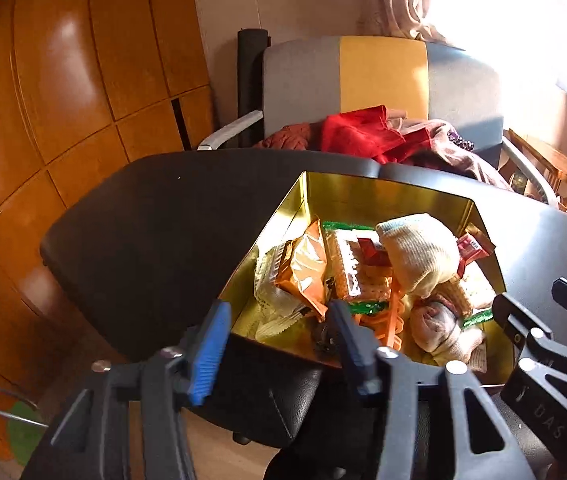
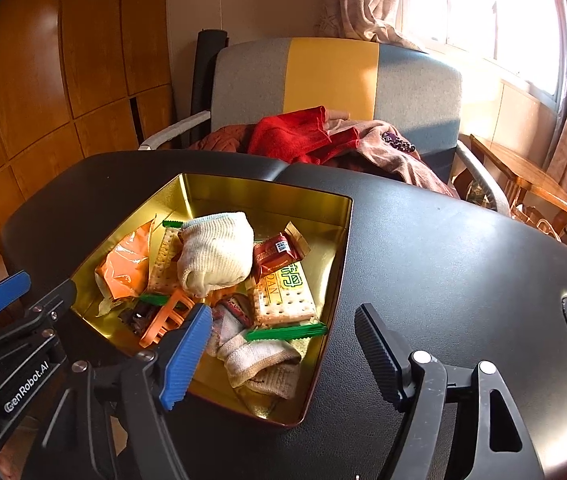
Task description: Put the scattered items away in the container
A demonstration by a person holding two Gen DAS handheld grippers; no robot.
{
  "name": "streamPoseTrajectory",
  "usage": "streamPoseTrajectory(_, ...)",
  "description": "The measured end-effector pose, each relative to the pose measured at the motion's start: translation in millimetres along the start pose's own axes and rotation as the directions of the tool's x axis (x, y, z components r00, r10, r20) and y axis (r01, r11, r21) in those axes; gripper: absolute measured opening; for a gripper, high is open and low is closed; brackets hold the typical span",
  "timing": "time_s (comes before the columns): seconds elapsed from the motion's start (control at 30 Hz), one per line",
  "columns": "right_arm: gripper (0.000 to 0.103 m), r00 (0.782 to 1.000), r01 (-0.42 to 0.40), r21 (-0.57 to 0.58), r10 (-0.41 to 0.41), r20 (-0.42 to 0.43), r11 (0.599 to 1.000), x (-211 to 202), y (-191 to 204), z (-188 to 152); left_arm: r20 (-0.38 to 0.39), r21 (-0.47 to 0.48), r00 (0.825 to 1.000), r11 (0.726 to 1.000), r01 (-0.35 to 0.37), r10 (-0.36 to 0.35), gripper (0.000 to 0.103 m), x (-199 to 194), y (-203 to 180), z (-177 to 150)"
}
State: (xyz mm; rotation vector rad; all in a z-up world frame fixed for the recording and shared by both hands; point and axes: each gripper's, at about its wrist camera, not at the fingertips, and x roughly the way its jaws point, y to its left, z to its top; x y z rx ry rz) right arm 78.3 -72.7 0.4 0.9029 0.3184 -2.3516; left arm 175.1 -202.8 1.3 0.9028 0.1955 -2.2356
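Gold tin (image 2: 339,240): socks, snack pkts, orange clip already stowed. Black table (image 2: 443,260): nothing loose seen, far edge cropped. Left tool (image 1: 279,332), right tool (image 2: 283,344): both spread, nothing held. Task approx. done.

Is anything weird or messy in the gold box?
Nothing looks spilled or broken. The gold tin box holds a jumble: a rolled cream sock sits on cracker packets, beside an orange plastic clip. Socks mixed with snacks is the only odd thing.

A cream sock (image 2: 215,254) hides cracker packets (image 2: 283,296) beneath; dark item (image 2: 137,316) unidentifiable.
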Motion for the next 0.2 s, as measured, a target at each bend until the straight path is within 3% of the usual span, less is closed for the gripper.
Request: streamPoseTrajectory(0.2, 0.075, 1.0, 0.013, -0.015, -0.013, 0.0, 1.0, 2.4, 4.1, 2.2, 0.017, -0.001, 1.0, 1.0, -0.004, 0.004, 0.044, -1.8, 0.0, 2.7)
